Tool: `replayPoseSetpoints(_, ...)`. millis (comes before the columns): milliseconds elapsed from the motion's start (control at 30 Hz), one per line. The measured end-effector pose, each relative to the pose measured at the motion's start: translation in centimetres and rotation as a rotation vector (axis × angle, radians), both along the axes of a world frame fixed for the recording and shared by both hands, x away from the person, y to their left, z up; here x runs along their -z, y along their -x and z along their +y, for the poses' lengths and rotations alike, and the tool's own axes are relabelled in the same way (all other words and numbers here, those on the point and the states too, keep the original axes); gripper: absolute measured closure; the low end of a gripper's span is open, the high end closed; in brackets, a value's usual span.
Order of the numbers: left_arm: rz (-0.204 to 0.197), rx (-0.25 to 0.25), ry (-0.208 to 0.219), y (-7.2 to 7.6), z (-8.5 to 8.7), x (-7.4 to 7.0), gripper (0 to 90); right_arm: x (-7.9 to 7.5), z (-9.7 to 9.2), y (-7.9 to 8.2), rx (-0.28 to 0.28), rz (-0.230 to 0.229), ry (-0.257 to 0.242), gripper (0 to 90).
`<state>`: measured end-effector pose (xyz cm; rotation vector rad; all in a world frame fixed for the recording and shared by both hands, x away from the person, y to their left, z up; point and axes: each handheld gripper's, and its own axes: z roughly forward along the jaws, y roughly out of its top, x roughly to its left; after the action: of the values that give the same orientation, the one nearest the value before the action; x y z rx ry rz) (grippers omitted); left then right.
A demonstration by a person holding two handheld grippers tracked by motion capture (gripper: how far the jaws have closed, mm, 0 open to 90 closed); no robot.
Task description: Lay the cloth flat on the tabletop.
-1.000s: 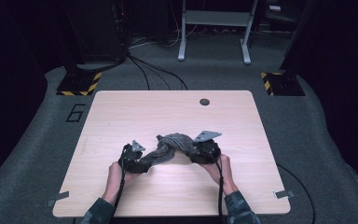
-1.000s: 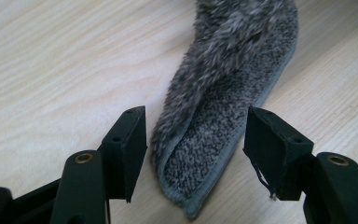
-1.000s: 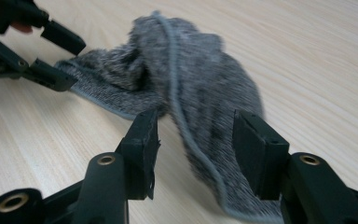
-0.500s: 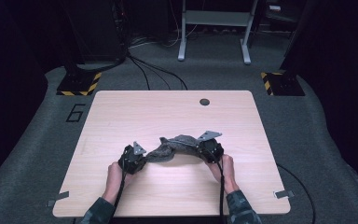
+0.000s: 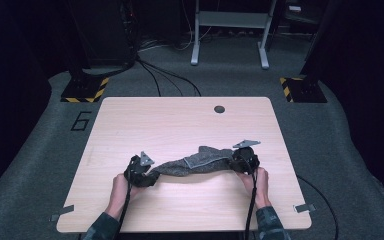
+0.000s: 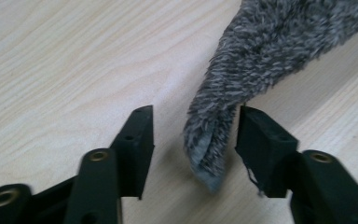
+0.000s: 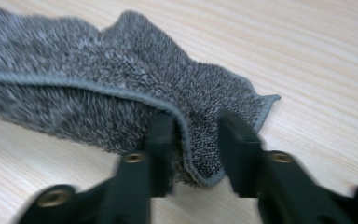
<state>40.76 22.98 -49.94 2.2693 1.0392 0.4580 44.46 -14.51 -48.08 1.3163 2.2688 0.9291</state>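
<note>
Forearms in dark sleeves come in from the six o'clock edge of the high view, each hand wrapped around a gripper on the wooden table (image 5: 180,120).

Left gripper (image 5: 147,176) sits at about seven o'clock from the table's middle. In the left gripper view its jaws have just been opening and stand apart, with the narrow tip of the grey towel (image 6: 242,88) hanging between them. That tip lies close against the jaw on the right of that view and well clear of the other, so the pads do not clamp it: the grip is released.

Right gripper (image 5: 239,166) sits at about four o'clock from the table's middle, its grey three-cornered plate on top. In the right gripper view (image 7: 193,144) its jaws have also just been opening, and a folded, hemmed edge of the towel (image 7: 121,93) still fills the gap between them. Whether the pads still press the cloth I cannot tell; the picture is blurred there.

Between the two grippers the towel (image 5: 200,161) lies stretched along the near half of the table, running from eight o'clock to three o'clock, bunched and a little higher toward the right gripper.

Farther off, near the table's twelve o'clock edge, is a small dark round hole (image 5: 219,109).
</note>
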Motion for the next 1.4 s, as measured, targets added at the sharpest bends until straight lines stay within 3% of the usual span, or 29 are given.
replayPoseSetpoints(100,-0.007,-0.017,0.043,0.0,0.8,-0.5,38.1,-1.4,0.1,0.8,-0.021,-0.047,-0.031,50.2)
replayPoseSetpoints(200,-0.007,-0.024,0.038,-0.3,1.2,-0.8,37.1,-3.0,1.3,1.7,-0.067,-0.095,-0.040,43.2)
replayPoseSetpoints(300,-0.009,-0.007,0.033,-0.6,0.8,-0.6,39.4,-3.8,3.5,2.3,-0.135,-0.109,-0.069,41.3)
replayPoseSetpoints(367,-0.016,0.005,0.039,-0.7,0.2,-0.5,44.4,-3.6,5.6,2.4,-0.201,-0.093,-0.064,39.8)
replayPoseSetpoints(500,-0.010,0.047,0.032,-0.7,-0.8,-0.1,61.2,-2.6,9.1,2.3,-0.267,-0.059,-0.045,38.2)
replayPoseSetpoints(567,0.006,0.069,0.028,-0.6,-1.1,0.1,69.2,-2.1,10.4,2.0,-0.284,-0.050,-0.039,41.1)
replayPoseSetpoints(633,0.004,0.090,0.013,-0.4,-1.5,0.5,76.7,-1.5,11.2,1.6,-0.286,-0.031,-0.027,51.9)
replayPoseSetpoints(767,-0.007,0.109,-0.016,0.0,-1.7,0.7,83.1,-0.8,11.1,1.3,-0.262,-0.010,-0.007,74.4)
replayPoseSetpoints(867,-0.003,0.119,-0.020,0.2,-1.6,0.7,84.3,-0.7,10.5,1.2,-0.252,-0.012,0.001,83.4)
replayPoseSetpoints(933,-0.001,0.125,-0.011,0.4,-1.5,0.7,84.5,-0.9,10.1,1.3,-0.232,-0.017,-0.007,84.2)
replayPoseSetpoints(1100,0.003,0.127,-0.035,0.9,-1.1,0.6,84.5,-1.9,8.6,1.2,-0.238,-0.045,-0.036,82.7)
replayPoseSetpoints(1233,0.027,0.143,-0.026,1.0,-0.6,0.5,83.9,-2.6,8.2,1.3,-0.228,-0.073,-0.027,85.0)
replayPoseSetpoints(1300,0.033,0.137,-0.009,1.1,-0.4,0.3,79.5,-2.9,8.4,1.4,-0.246,-0.087,-0.026,85.3)
replayPoseSetpoints(1400,0.038,0.121,0.029,0.8,-0.1,-0.2,56.5,-3.3,8.9,1.4,-0.260,-0.102,-0.034,85.8)
